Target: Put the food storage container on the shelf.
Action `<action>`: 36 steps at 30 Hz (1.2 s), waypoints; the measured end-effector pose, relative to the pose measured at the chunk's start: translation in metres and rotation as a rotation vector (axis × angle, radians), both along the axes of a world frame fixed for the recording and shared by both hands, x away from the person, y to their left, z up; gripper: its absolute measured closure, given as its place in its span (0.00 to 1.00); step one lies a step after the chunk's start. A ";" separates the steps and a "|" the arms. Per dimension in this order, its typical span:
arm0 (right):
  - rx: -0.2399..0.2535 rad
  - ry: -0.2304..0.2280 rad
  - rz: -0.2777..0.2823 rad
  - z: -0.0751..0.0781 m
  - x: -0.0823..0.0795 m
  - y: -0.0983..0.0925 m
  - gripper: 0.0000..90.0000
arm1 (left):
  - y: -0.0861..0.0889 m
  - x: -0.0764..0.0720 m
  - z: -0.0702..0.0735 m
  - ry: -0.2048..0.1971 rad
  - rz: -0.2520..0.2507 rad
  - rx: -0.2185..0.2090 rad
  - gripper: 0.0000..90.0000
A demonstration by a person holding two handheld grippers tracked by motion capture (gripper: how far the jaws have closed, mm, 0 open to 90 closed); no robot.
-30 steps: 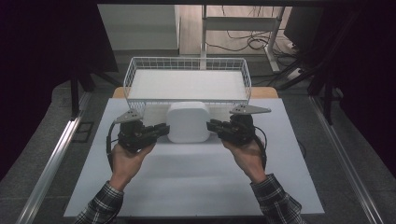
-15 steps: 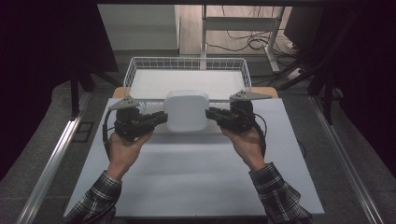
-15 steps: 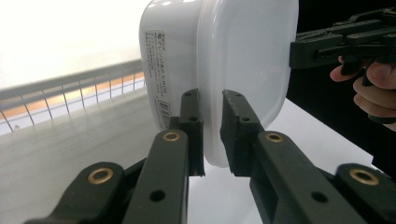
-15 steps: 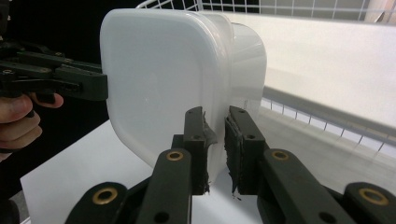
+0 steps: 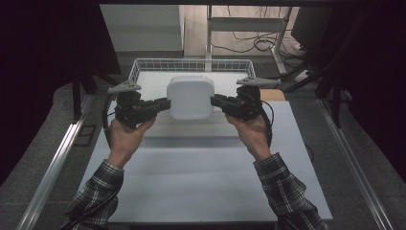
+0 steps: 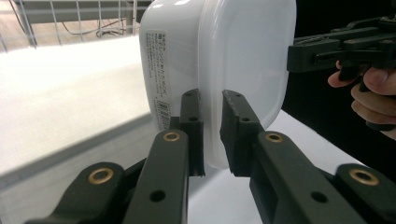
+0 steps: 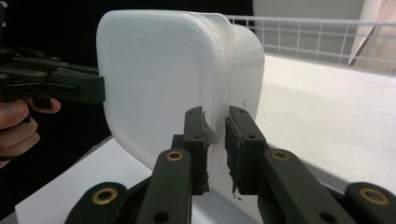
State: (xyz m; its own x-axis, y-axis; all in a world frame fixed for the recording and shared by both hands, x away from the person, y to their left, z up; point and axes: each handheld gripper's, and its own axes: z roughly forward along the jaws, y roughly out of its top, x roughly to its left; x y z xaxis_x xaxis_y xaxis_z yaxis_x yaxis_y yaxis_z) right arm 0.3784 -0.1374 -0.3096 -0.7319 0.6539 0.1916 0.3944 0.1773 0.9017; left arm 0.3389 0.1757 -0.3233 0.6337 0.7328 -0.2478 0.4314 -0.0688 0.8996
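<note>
A white plastic container (image 5: 190, 97) with a rounded square lid hangs in the air above the white table (image 5: 191, 187), just in front of the wire basket (image 5: 191, 63). My left gripper (image 5: 167, 103) is shut on its left rim, and my right gripper (image 5: 214, 100) is shut on the opposite rim. In the left gripper view the jaws (image 6: 211, 99) pinch the lid's edge of the container (image 6: 233, 51), with a printed label on its side; the right gripper (image 6: 336, 46) shows beyond. In the right gripper view the jaws (image 7: 215, 114) clamp the container (image 7: 154, 70) by its rim.
The basket has a white flat bottom (image 5: 153, 84) and stands at the table's far edge. A wooden board corner (image 5: 273, 95) shows behind the right hand. Metal rails (image 5: 52, 163) run along both sides of the table. Cables and a stand (image 5: 249, 28) lie on the floor beyond.
Both grippers have risen together with the container, lifting it off the table and carrying it toward the basket. The grips have stayed the same.
</note>
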 end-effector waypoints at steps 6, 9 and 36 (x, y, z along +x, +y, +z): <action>0.004 -0.006 -0.015 0.010 0.013 0.002 0.86 | 0.002 0.017 0.008 0.009 -0.006 -0.018 0.89; 0.001 0.000 -0.028 0.013 0.020 0.003 0.86 | 0.003 0.026 0.009 0.021 -0.006 -0.023 0.89; -0.015 0.049 -0.064 0.009 0.052 0.013 0.75 | 0.000 0.059 0.003 0.082 -0.012 -0.069 0.72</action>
